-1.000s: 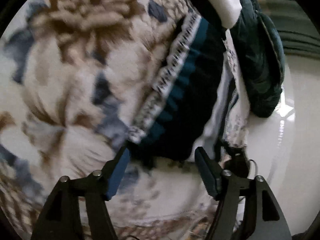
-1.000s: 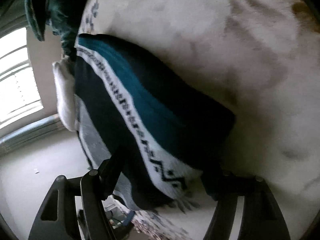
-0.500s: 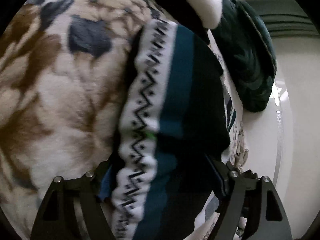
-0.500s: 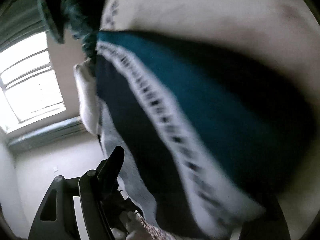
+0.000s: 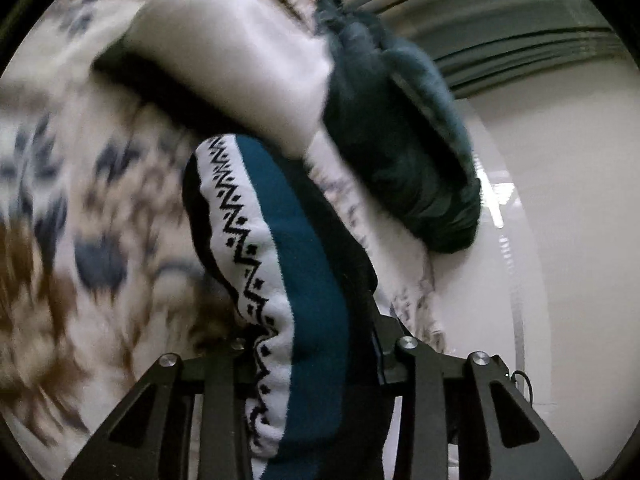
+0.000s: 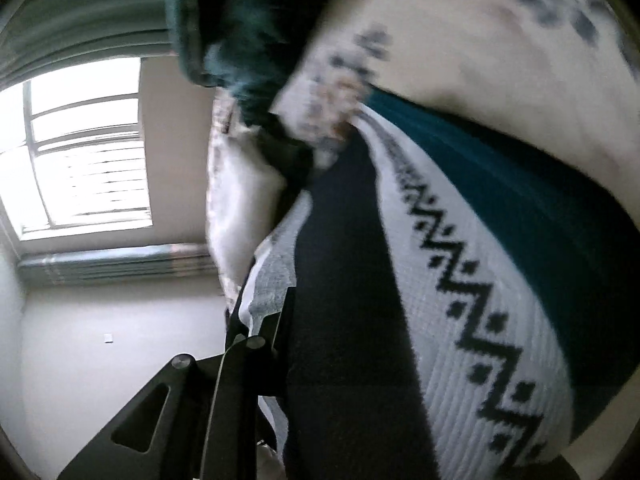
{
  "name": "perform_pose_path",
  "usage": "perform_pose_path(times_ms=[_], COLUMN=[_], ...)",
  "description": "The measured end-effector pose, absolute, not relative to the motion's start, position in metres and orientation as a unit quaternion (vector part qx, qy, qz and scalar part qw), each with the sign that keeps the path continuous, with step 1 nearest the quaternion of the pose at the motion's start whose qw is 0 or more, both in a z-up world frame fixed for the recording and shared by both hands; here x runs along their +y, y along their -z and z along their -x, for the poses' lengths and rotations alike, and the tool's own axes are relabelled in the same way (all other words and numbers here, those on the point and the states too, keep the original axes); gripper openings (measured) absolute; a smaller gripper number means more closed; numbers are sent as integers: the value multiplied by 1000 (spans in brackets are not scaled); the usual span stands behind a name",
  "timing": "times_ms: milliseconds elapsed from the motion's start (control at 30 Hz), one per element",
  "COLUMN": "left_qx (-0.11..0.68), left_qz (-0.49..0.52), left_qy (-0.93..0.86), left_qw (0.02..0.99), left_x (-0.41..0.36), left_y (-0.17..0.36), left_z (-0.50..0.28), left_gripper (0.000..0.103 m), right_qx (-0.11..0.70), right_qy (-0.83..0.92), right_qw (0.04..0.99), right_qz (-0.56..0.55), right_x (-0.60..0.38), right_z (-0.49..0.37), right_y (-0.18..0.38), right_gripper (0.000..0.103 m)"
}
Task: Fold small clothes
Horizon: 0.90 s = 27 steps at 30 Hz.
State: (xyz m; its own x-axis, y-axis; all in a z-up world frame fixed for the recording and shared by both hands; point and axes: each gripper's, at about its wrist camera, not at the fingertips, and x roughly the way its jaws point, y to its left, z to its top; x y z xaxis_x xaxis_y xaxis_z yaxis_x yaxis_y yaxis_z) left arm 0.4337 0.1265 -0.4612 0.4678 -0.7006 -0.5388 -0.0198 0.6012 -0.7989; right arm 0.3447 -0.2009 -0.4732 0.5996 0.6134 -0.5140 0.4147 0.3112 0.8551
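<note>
A small knitted sweater with black, teal and white zigzag bands hangs bunched between the fingers of my left gripper, whose jaws are closing on it. The cloth is raised off the flowered blanket. In the right wrist view the same sweater fills the right half of the picture. My right gripper is closing on its black edge. One of its fingers presses against the cloth, and the other is hidden behind the sweater.
A white folded cloth and a dark green bundle lie on the blanket beyond the sweater. A pale glossy floor lies to the right. A bright window with grey-green curtains and a bare wall show in the right wrist view.
Both grippers have gone from wide open around the sweater's edge to closed on it and risen, so the sweater now hangs up off the blanket.
</note>
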Motion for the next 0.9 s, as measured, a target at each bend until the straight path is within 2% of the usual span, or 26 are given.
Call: perform_pose_path(times_ms=[233, 433, 600, 733, 800, 833, 900], left_qx=[422, 379, 404, 498, 505, 502, 503], left_qz=[369, 361, 340, 306, 322, 335, 333], left_qy=[243, 250, 238, 192, 190, 194, 199], left_qw=[792, 815, 815, 788, 778, 773, 772], left_x=[171, 220, 258, 278, 289, 296, 299], left_y=[382, 348, 391, 475, 497, 501, 498], left_z=[-519, -615, -698, -738, -734, -732, -728], left_gripper=[31, 31, 31, 34, 45, 47, 49], right_qx=[392, 341, 328, 383, 414, 427, 445], right_qy=[-107, -145, -156, -141, -138, -140, -141], right_qw=[709, 735, 753, 756, 752, 750, 739], right_qz=[-576, -568, -549, -512, -494, -486, -485], right_x=[-167, -121, -79, -44, -33, -31, -35], right_z=[-428, -538, -627, -669, -673, -672, -667], right_y=[391, 349, 370, 429, 455, 466, 475], right_gripper=[20, 20, 20, 20, 20, 23, 40])
